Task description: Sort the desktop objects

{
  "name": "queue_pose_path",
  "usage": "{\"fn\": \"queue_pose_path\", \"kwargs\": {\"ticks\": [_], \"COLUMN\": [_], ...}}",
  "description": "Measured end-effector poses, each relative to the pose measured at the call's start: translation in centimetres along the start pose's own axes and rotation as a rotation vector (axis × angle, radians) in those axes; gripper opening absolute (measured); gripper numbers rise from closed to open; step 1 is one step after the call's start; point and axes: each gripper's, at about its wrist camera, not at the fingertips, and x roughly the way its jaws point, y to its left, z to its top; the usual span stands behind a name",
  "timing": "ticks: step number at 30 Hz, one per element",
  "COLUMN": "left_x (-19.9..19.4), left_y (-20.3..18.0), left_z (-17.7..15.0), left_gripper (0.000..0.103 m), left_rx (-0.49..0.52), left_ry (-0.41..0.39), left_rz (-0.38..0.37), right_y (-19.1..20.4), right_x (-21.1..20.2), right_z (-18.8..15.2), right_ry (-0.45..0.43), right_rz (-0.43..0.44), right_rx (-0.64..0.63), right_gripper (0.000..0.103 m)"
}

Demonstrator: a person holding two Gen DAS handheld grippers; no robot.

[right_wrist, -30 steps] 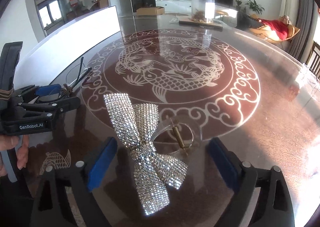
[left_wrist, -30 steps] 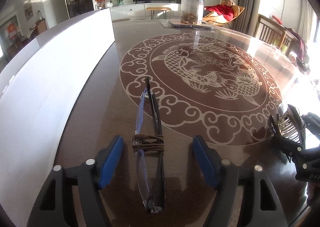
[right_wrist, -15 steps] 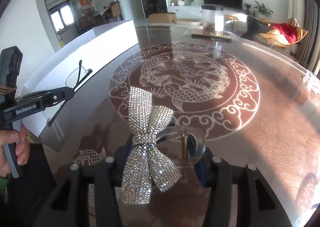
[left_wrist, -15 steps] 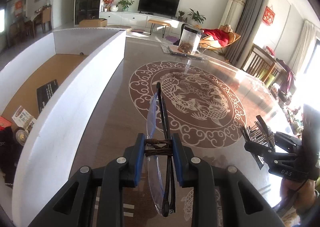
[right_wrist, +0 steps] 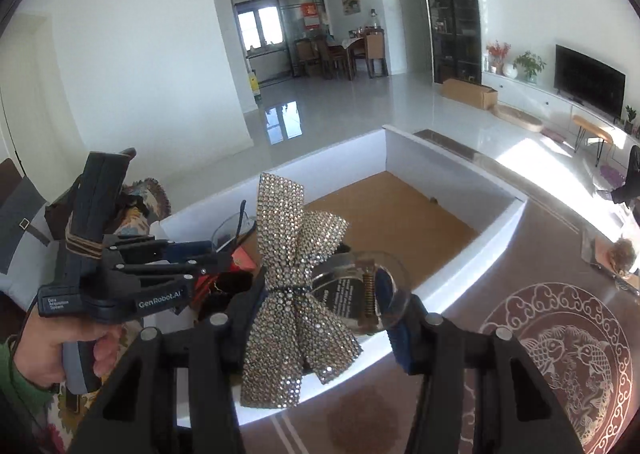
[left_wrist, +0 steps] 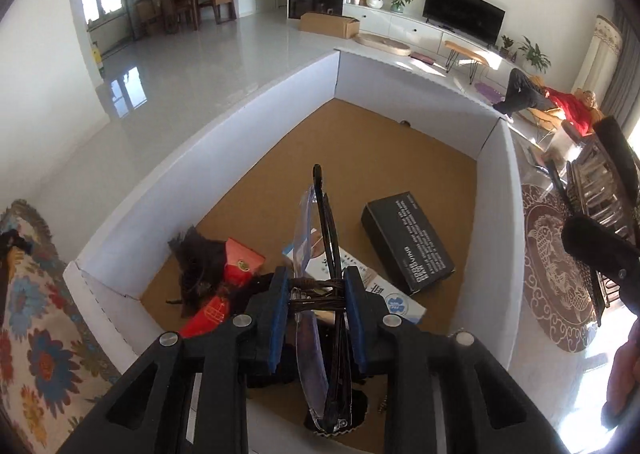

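Left gripper clamping folded glasses at hinge bundle, jaws narrow; long axis running straight ahead along fingers. I'm holding it over white box, floor directly below tips, black carton just right of them.

Right gripper pinching rhinestone bow hair clip, jaws mid-width. It's sitting short of near box wall, so left is nearer drop. Left view shows box contents; right view shows hand on left tool.

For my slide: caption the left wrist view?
Left gripper holds folded glasses above the white box of sorted items.
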Motion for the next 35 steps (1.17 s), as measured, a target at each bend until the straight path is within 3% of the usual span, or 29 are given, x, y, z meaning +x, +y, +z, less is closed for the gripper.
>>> {"fn": "queue_pose_path", "kwargs": {"ticks": [5, 6, 8, 9, 10, 13, 18, 21, 30, 33, 35], "left_x": [3.2, 3.2, 2.6, 2.2, 1.8, -0.2, -3.1, -4.6, -7.4, -8.0, -8.3], "left_y": [2.6, 2.7, 2.3, 2.0, 1.8, 1.1, -0.3, -1.4, -2.0, -2.5, -2.7], "left_z": [-1.1, -1.4, -2.1, -2.3, -2.5, -2.7, -2.2, -2.1, -2.2, -2.6, -2.6], "left_gripper": [0.033, 0.039, 0.051, 0.071, 0.083, 0.084, 0.092, 0.101, 0.103, 0.103, 0.103], "left_rx": [-0.065, -0.070, -0.047, -0.044, -0.049, -0.063, -0.095, -0.111, -0.188, -0.199, -0.191], "left_ry": [0.107, 0.106, 0.069, 0.058, 0.037, -0.051, -0.089, -0.108, -0.162, -0.214, -0.232], "left_rz": [0.050, 0.040, 0.032, 0.049, 0.069, 0.103, 0.106, 0.185, 0.185, 0.285, 0.291], "right_y": [3.4, 3.5, 3.6, 3.3, 2.9, 1.8, 0.5, -0.2, -1.2, -1.3, -1.3], "right_x": [9.4, 10.6, 11.7, 11.5, 11.0, 9.1, 5.9, 4.4, 3.2, 3.7, 4.0], "right_z": [1.1, 0.8, 0.6, 0.6, 0.6, 0.8, 1.5, 1.6, 1.0, 0.7, 0.6], "right_ry": [0.193, 0.228, 0.251, 0.242, 0.224, 0.197, 0.217, 0.218, 0.212, 0.211, 0.216], "right_rz": [0.050, 0.049, 0.025, 0.020, 0.025, 0.014, -0.083, -0.111, -0.132, -0.129, -0.126], "right_rx": [-0.072, -0.078, -0.079, -0.069, -0.054, -0.043, -0.117, -0.143, -0.155, -0.150, -0.146], "right_gripper": [0.054, 0.060, 0.074, 0.078, 0.080, 0.089, 0.094, 0.094, 0.094, 0.094, 0.094]}}
